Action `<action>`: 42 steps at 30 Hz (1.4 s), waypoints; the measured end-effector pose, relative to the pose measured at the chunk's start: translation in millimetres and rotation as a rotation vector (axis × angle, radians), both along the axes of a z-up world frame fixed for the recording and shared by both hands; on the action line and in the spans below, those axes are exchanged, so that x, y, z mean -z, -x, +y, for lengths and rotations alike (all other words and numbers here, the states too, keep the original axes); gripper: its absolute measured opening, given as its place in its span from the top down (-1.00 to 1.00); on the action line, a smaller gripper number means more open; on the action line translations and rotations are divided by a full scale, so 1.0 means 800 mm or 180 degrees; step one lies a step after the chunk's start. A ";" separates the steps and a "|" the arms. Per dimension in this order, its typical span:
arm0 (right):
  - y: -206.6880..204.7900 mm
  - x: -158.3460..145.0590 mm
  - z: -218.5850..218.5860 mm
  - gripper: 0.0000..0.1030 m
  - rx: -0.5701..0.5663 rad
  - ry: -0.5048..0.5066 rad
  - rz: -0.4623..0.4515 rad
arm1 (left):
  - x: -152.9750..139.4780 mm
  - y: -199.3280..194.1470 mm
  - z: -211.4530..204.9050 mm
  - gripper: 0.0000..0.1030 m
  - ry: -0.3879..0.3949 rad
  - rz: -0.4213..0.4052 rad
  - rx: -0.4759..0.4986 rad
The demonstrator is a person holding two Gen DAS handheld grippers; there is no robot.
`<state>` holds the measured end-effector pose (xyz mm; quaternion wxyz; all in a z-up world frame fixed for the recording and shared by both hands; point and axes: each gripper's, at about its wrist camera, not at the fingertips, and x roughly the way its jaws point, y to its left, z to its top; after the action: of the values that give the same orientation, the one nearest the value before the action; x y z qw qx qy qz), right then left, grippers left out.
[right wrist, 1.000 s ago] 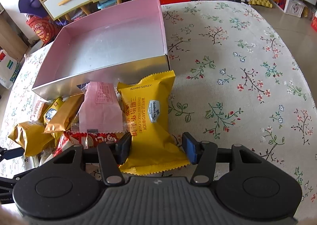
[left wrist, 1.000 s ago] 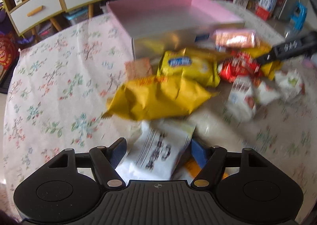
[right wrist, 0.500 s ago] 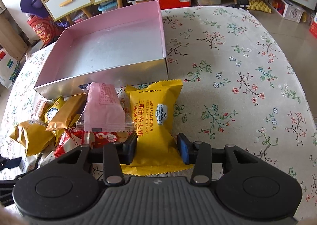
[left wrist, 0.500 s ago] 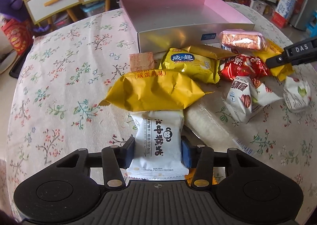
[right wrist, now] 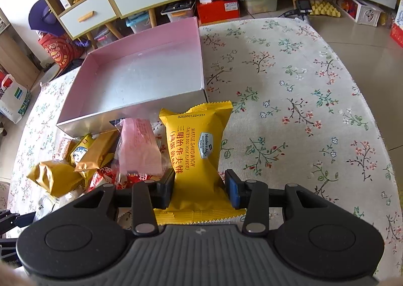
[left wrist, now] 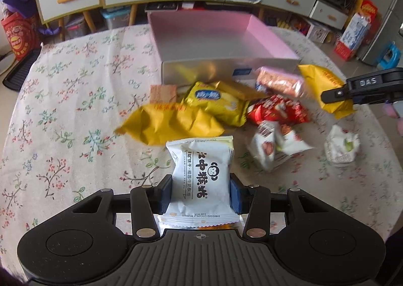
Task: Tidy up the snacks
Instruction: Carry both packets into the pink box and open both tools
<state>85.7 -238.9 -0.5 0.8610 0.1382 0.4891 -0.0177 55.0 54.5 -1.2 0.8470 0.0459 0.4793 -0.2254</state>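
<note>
Left wrist view puts our left gripper [left wrist: 201, 191] at the lower centre of the frame, its jaws closed in on both sides of a white snack packet [left wrist: 201, 175] printed with black characters and a small monkey face; the packet stands upright between the fingers, above the floral tablecloth [left wrist: 75, 109]. Beyond it, toward the middle of the frame, lies a loose heap of snacks: a large yellow bag [left wrist: 171, 123], a yellow-and-blue packet [left wrist: 214, 99], a red packet [left wrist: 277, 109] and a white nut packet [left wrist: 272, 147] to the right. Above the heap, at upper centre, sits the pink box [left wrist: 264, 34] with its silver front wall facing us. Right wrist view shows our right gripper [right wrist: 199, 186] at lower centre, jaws pressed against the sides of a yellow waffle sandwich packet [right wrist: 199, 145], which is pinched narrow where it is held. The same packet appears at the right edge of the left wrist view, held by the black fingers. A pink-wrapped snack [right wrist: 138, 145] lies just left of it, with the box at upper left.
</note>
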 end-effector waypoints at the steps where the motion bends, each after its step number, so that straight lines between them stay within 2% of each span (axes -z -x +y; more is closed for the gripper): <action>1: 0.001 -0.003 -0.001 0.25 0.0001 -0.0002 -0.0017 | -0.004 0.001 -0.002 0.17 0.0018 -0.0022 0.0013; 8: 0.000 -0.018 -0.001 0.25 0.0010 0.0009 -0.0135 | -0.025 0.000 -0.013 0.17 0.0131 -0.0100 0.0036; 15: -0.023 -0.028 0.005 0.25 0.0057 -0.0138 -0.0209 | -0.049 -0.030 -0.040 0.17 0.0165 -0.0275 -0.0045; 19: -0.041 -0.028 0.010 0.25 0.0104 -0.0303 -0.0235 | -0.055 -0.055 -0.062 0.17 0.0141 -0.0340 -0.0110; 24: -0.066 -0.026 0.009 0.25 0.0204 -0.0487 -0.0242 | -0.057 -0.091 -0.090 0.17 -0.0032 -0.0489 -0.0110; 28: -0.089 -0.026 0.013 0.25 0.0227 -0.0446 -0.0265 | -0.051 -0.120 -0.105 0.16 -0.0107 -0.0569 -0.0093; 34: -0.117 -0.020 0.016 0.24 0.0150 -0.0255 -0.0384 | -0.029 -0.151 -0.116 0.16 -0.0062 -0.0714 -0.0174; 38: -0.126 -0.010 0.018 0.24 0.0087 -0.0197 -0.0452 | -0.012 -0.165 -0.123 0.16 -0.0187 -0.0786 -0.0235; 42: -0.133 0.000 0.022 0.24 0.0046 -0.0160 -0.0438 | -0.001 -0.178 -0.125 0.16 -0.0213 -0.0763 -0.0275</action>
<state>191.9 -221.5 -0.5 0.8887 0.1642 0.4281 -0.0021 197.0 -45.9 -0.6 0.9051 0.0800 0.3834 -0.1655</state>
